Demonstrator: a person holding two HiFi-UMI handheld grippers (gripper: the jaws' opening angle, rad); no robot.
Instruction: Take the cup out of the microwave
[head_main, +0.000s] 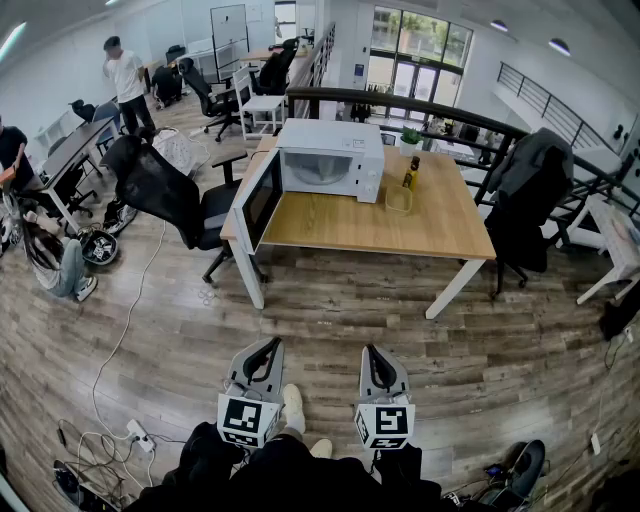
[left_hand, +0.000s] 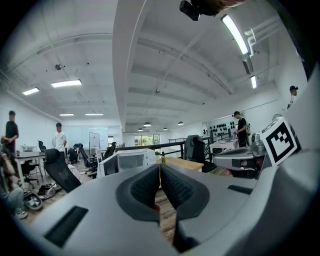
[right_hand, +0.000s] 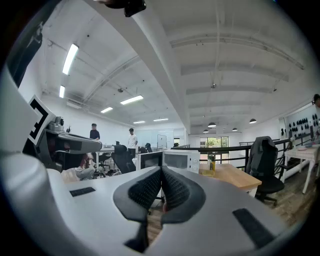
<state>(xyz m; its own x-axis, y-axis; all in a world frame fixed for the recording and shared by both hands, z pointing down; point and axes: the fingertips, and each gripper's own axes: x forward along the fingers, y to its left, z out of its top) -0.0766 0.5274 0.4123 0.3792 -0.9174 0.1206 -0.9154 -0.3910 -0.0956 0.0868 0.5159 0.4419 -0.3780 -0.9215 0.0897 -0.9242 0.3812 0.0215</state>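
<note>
A white microwave (head_main: 330, 158) stands at the back left of a wooden table (head_main: 400, 225), well ahead of me across the floor. Its door (head_main: 258, 200) hangs open to the left. The cavity looks pale and I cannot make out a cup inside. My left gripper (head_main: 274, 345) and right gripper (head_main: 369, 351) are held low side by side, far short of the table, both shut with nothing in them. In the left gripper view the pads (left_hand: 150, 186) touch, with the microwave (left_hand: 131, 161) small beyond them. The right gripper view shows closed pads (right_hand: 172, 189) and the microwave (right_hand: 176, 160).
A bottle (head_main: 410, 174), a clear container (head_main: 399, 200) and a small plant (head_main: 409, 136) stand right of the microwave. A black office chair (head_main: 165, 192) sits by the open door, and a jacket-draped chair (head_main: 525, 195) at the table's right. Cables and a power strip (head_main: 137, 434) lie at floor left.
</note>
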